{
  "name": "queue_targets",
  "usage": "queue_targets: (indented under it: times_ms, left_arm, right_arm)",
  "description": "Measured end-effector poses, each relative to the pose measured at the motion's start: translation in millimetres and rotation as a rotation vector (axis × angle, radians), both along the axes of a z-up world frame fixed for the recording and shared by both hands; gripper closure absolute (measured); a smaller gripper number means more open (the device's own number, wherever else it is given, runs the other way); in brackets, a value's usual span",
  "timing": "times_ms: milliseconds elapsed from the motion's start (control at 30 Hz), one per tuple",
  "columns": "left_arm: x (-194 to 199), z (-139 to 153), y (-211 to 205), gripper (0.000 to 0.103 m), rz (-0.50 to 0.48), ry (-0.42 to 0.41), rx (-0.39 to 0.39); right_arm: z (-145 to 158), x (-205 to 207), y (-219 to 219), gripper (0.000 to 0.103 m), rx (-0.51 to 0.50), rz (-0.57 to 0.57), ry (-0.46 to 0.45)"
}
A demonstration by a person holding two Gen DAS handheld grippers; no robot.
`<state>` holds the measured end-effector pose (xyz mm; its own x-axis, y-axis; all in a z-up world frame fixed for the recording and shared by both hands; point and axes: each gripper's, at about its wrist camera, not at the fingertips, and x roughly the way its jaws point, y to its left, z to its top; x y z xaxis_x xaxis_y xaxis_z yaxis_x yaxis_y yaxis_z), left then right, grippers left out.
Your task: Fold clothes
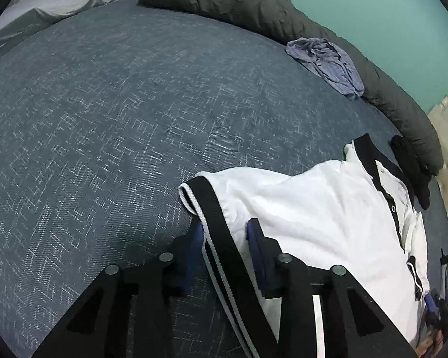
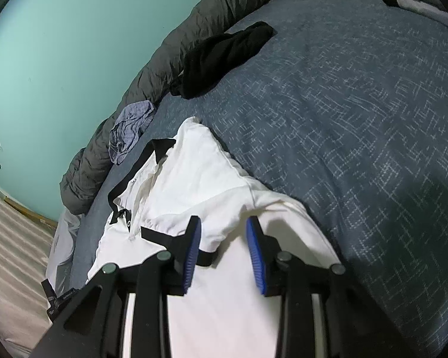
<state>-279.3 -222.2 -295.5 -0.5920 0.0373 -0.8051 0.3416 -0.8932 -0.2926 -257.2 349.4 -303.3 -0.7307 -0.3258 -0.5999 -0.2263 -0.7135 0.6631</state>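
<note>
A white polo shirt (image 1: 307, 205) with black collar and black sleeve trim lies on the blue patterned bed (image 1: 119, 113). My left gripper (image 1: 225, 226) is open, with the black-banded sleeve (image 1: 212, 208) draped between its fingers. In the right wrist view the same shirt (image 2: 200, 179) lies under my right gripper (image 2: 224, 223), which is open just above the white fabric, with a black trim band (image 2: 158, 234) at its left finger. The collar (image 2: 134, 173) points toward the wall.
A dark grey duvet (image 1: 254, 9) is bunched along the bed's far edge by the teal wall (image 2: 59, 59). A crumpled lilac-blue garment (image 1: 328, 62) and a black garment (image 2: 224, 56) lie beside it. Pale pillows (image 1: 59, 0) sit at the far left.
</note>
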Motion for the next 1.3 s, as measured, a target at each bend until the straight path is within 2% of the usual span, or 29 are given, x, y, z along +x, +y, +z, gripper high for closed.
queue_targets:
  times_ms: [100, 267, 433, 633, 767, 900, 967, 1000, 1033, 1067, 1100, 1300]
  left_arm:
    - [2.8, 6.0, 3.4, 0.089, -0.021, 0.013, -0.022]
    - [4.9, 27.3, 22.0, 0.1, -0.075, 0.052, -0.081]
    - [-0.9, 59.9, 57.4, 0.1, -0.148, 0.107, -0.104]
    - [-25.5, 92.3, 125.8, 0.1, -0.276, 0.157, -0.087]
    - [-32.2, 91.4, 180.7, 0.1, -0.375, 0.124, -0.084]
    - [-28.6, 73.8, 220.8, 0.099, -0.443, 0.047, -0.104]
    - [-26.8, 66.2, 229.1, 0.093, -0.45, 0.019, -0.112]
    - [-24.8, 65.0, 229.0, 0.083, -0.449, 0.017, -0.113]
    - [-22.7, 64.1, 228.6, 0.066, -0.448, 0.015, -0.114]
    - [-20.2, 65.3, 224.8, 0.058, -0.44, 0.021, -0.111]
    - [-17.6, 66.6, 220.7, 0.055, -0.43, 0.028, -0.107]
    - [-6.6, 69.9, 178.9, 0.055, -0.348, 0.048, -0.119]
  right_arm:
    - [-0.4, -0.3, -0.5, 0.072, -0.005, 0.004, 0.001]
    - [-0.2, -0.3, -0.4, 0.072, -0.004, 0.005, 0.001]
    - [-0.8, 0.3, 1.4, 0.072, -0.008, -0.002, -0.001]
    - [-0.6, 0.7, 2.4, 0.072, -0.012, -0.002, -0.001]
    - [-0.6, 0.3, 4.3, 0.072, -0.018, -0.007, -0.004]
    - [-0.7, 0.6, 5.4, 0.072, -0.022, -0.008, -0.005]
    - [-0.5, 0.8, 4.6, 0.072, -0.022, -0.006, -0.005]
    - [-0.4, 0.8, 4.5, 0.072, -0.023, -0.005, -0.004]
    - [-0.4, 0.8, 4.6, 0.072, -0.023, -0.005, -0.004]
    - [-0.4, 0.8, 4.7, 0.072, -0.024, -0.005, -0.004]
    - [-0.5, 0.8, 5.1, 0.072, -0.025, -0.005, -0.005]
    - [-1.4, 0.9, 7.0, 0.072, -0.031, -0.009, -0.007]
